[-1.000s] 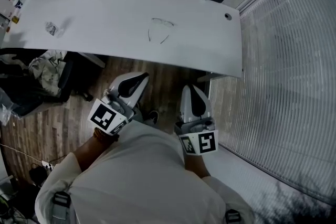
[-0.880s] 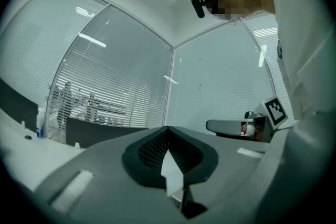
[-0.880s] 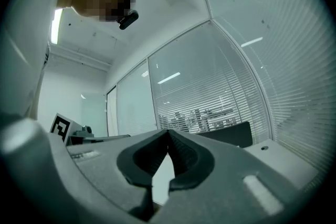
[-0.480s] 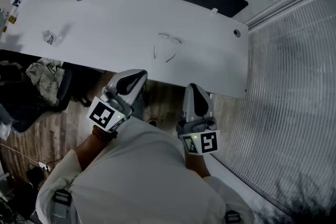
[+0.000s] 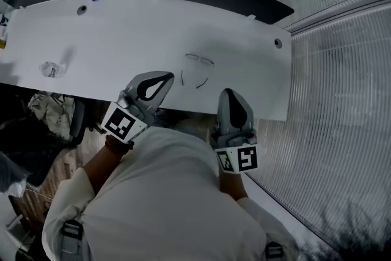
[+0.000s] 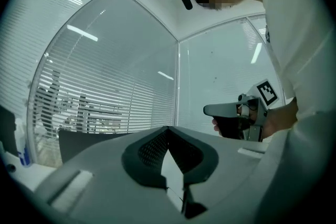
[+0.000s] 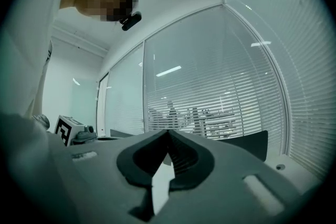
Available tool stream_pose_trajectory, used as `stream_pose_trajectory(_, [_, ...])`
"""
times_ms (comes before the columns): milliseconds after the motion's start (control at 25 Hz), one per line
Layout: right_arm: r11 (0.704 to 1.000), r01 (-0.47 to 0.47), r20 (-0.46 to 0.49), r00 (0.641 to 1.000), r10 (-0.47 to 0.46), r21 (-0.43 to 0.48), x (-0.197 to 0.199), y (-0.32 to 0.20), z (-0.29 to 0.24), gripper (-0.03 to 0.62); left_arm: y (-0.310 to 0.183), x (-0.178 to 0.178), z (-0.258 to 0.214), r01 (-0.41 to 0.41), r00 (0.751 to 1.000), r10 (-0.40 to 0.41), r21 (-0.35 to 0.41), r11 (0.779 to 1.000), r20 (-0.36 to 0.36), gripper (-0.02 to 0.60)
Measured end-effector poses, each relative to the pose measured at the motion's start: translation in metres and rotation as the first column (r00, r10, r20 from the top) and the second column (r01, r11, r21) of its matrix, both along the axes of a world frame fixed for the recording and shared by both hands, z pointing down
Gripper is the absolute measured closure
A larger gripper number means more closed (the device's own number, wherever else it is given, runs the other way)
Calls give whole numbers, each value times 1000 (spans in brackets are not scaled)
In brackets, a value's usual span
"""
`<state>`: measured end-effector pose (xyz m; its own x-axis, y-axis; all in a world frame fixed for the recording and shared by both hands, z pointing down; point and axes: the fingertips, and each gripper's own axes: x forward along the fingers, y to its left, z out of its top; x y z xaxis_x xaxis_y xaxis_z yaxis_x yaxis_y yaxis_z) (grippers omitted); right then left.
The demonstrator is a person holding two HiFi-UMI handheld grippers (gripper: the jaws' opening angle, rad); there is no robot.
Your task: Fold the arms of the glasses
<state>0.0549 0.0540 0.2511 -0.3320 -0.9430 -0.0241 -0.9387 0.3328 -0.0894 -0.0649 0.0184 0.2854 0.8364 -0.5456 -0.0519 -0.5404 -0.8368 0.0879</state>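
The thin wire-framed glasses (image 5: 199, 60) lie on the long white counter (image 5: 122, 33), ahead of and between the closed, empty left tongs (image 5: 166, 78) and right tongs (image 5: 227, 94), 2 open arms pointing back toward the person, left tongs slightly nearer.

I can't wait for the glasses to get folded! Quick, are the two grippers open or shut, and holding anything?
Left gripper: shut, holding nothing.
Right gripper: shut, holding nothing.
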Motion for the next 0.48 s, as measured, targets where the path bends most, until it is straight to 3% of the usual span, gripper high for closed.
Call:
stream_pose_trajectory(120, [1000,1,-26,1000,-1,-14,8,-18,9,594,-17,11,23,-61,993,61,-1,998,105,578])
stream_pose_trajectory(200, [1000,7,-67,998,-9,-30,14,-27,18,594,-32,22,49,-112,974,111,-6,994,199,578])
stream_pose_trajectory(280, [998,21,-119,992,-28,-58,22,-35,33,594,-52,38,83,-183,931,174,-3,983,321,476])
stream_pose_trajectory(360, [994,40,-166,985,-56,-100,30,-43,53,594,-73,56,129,-262,845,251,-43,964,472,427])
stream_pose_trajectory(480, [979,55,-232,968,-100,-196,45,-53,94,594,-97,83,207,-377,643,384,-162,912,663,403])
